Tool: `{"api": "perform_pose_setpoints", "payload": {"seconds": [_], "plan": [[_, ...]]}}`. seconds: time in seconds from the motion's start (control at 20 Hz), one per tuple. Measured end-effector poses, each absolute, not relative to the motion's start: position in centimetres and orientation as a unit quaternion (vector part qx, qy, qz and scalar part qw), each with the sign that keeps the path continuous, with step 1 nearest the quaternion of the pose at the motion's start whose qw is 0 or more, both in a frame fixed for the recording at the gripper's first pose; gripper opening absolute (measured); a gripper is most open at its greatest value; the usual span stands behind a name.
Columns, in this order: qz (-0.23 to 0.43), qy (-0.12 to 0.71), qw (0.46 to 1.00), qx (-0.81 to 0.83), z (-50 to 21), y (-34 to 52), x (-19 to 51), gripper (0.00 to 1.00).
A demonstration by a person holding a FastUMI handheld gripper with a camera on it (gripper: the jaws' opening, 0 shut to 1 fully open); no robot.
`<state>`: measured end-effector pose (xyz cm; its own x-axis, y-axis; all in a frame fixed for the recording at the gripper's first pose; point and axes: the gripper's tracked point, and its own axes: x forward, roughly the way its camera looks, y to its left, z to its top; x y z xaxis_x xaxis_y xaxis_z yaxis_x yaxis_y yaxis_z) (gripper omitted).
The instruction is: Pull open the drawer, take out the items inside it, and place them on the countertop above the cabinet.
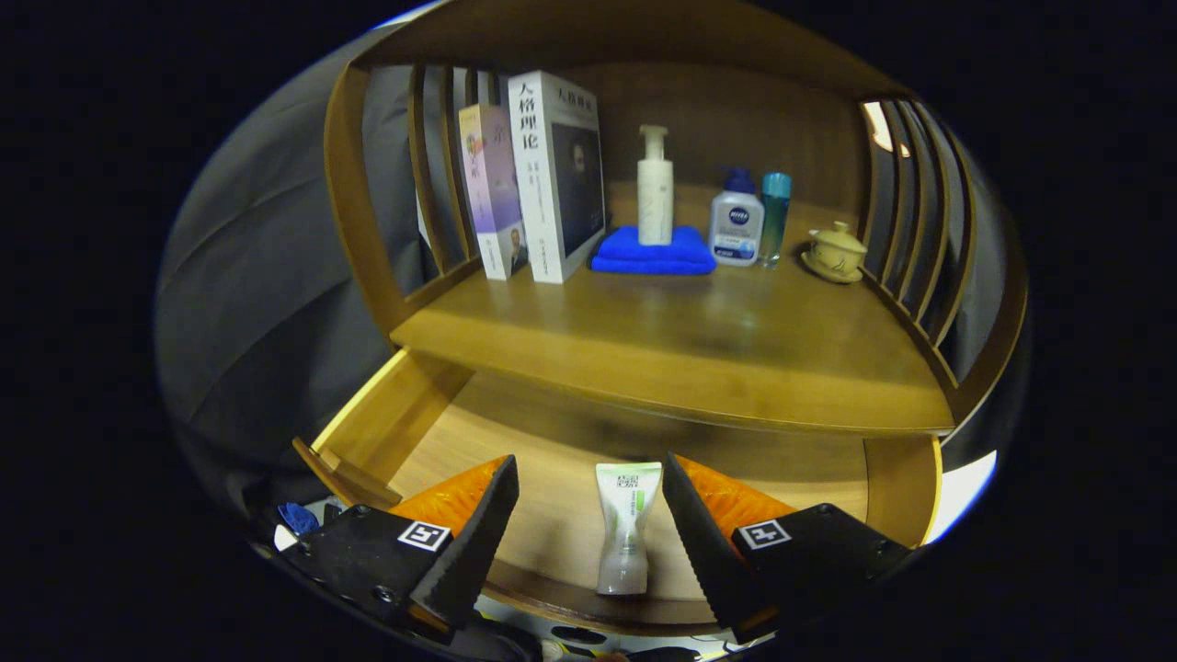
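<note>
On the left, the drawer (386,432) stands pulled out under the desk (699,345), its left wall close beside the left finger of the hand-held gripper (588,515); if the fingers drop off-line, that finger could knock the wall or the front rim instead of reaching in. Above, two books (538,175) stand upright at the left of the desk, leaning little, and a careless set-down near them could tip them over. The hand-held gripper is spread wide, holding nothing, and the tube (625,529) lies flat on the drawer floor between the fingers, cap end toward the drawer's front rim, touched by neither finger. The tube looks soft and smooth, so I judge a squeeze placed too near the tapered flat end may let it slide out, and a low, flat object like this may get pushed along the floor rather than picked up if the fingers close above it. Lifting it, the desk's front edge overhangs the back of the drawer, so a rise too far in could catch the tube on that edge. Further right, a pump bottle (655,184) stands on a blue cloth (653,250), then two small bottles (749,219) and a lidded cup (835,250); these crowd the back, so the bare front is the safer landing spot.
</note>
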<state>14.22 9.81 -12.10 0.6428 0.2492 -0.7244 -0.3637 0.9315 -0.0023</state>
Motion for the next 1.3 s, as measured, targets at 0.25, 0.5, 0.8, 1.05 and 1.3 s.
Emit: {"api": "perform_pose_setpoints", "payload": {"seconds": [0.25,0.5,0.8,1.05,1.3], "plan": [[0.151,0.462,0.869,-0.093,-16.2,8.9,14.1,0.98],[0.129,0.518,0.84,-0.096,-19.0,7.2,14.1,0.98],[0.142,0.584,0.797,-0.056,-20.7,7.5,12.8,0.96],[0.141,0.605,0.778,-0.093,-22.0,6.7,12.4,0.75],[0.144,0.573,0.801,-0.096,-21.5,6.1,13.3,0.34]]}}
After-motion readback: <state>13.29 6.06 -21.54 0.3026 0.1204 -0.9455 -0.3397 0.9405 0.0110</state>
